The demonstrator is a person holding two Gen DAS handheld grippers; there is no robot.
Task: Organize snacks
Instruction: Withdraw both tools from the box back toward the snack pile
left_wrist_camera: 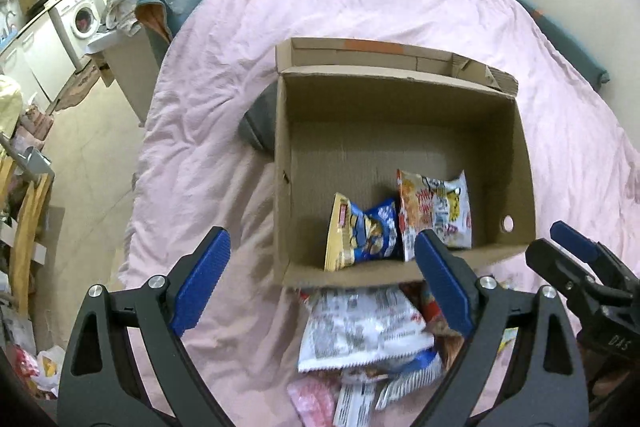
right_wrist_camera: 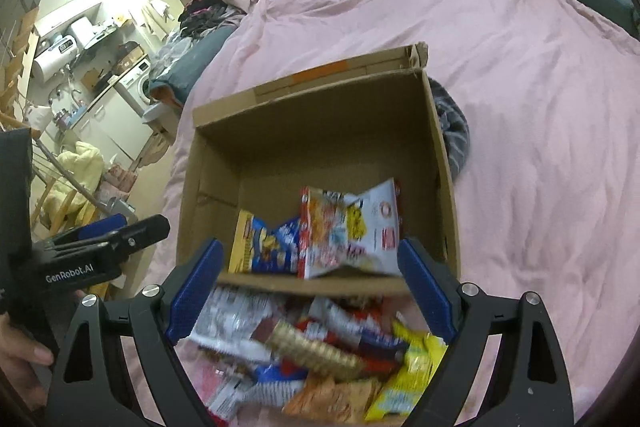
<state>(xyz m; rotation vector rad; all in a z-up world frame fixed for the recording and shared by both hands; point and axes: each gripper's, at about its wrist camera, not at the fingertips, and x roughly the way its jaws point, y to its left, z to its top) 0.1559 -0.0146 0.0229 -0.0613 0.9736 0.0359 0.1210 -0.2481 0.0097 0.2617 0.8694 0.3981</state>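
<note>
It was a small home: a pink-quilted bed (left_wrist_camera: pixel 400 7), and seemingly a washing machine (left_wrist_camera: pixel 82 17) nearby.

Matt cardboard box (left_wrist_camera: pixel 400 131), glossy foil snack packets (right_wrist_camera: pixel 320 359)

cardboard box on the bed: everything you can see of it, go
The cardboard box is plain brown corrugated board, open-topped, sitting on the pink duvet. Its far flap stands up and carries a strip of orange tape; a far corner flap is crumpled. One side wall has a round hole. Inside, two snack packs stand against the near wall: a blue-and-yellow pack and an orange-and-white pack. A grey cloth lies against one side. More snacks are piled outside the near wall.
</note>
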